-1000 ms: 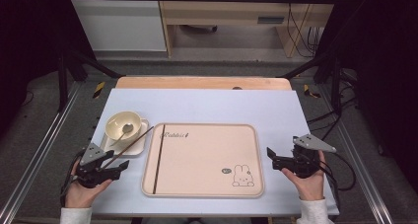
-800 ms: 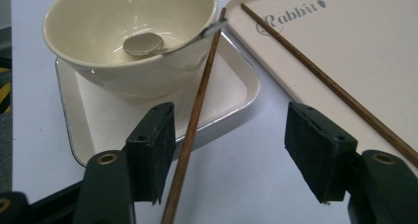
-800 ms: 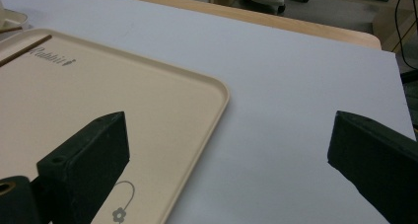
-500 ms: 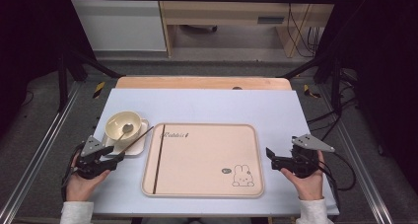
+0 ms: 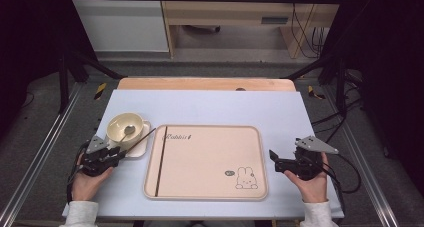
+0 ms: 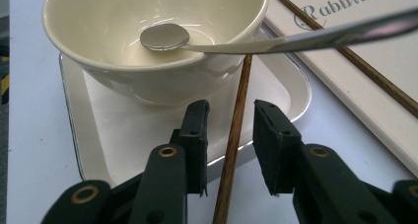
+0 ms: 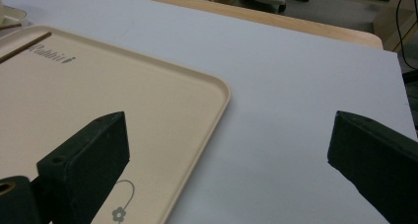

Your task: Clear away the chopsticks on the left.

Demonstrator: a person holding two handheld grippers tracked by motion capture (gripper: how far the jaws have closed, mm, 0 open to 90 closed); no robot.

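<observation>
Closing in on the chopstick (image 6: pixel 235 135), the left gripper (image 6: pixel 229 135) has narrowed its jaws around it without pinching yet; the stick leans on the saucer (image 6: pixel 98 150) just beside the bowl (image 6: pixel 123 61). Better to centre it, then squeeze gently. The right gripper (image 7: pixel 226 150) waits wide apart.

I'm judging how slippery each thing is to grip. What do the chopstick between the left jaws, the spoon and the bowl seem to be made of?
Chopstick: looks like wood, brown with a matt, streaked grain.
Spoon: probably polished metal; its silvery surface mirrors the light.
Bowl: likely glazed ceramic or melamine, cream and glossy with bright highlights; the look cannot settle which.
</observation>
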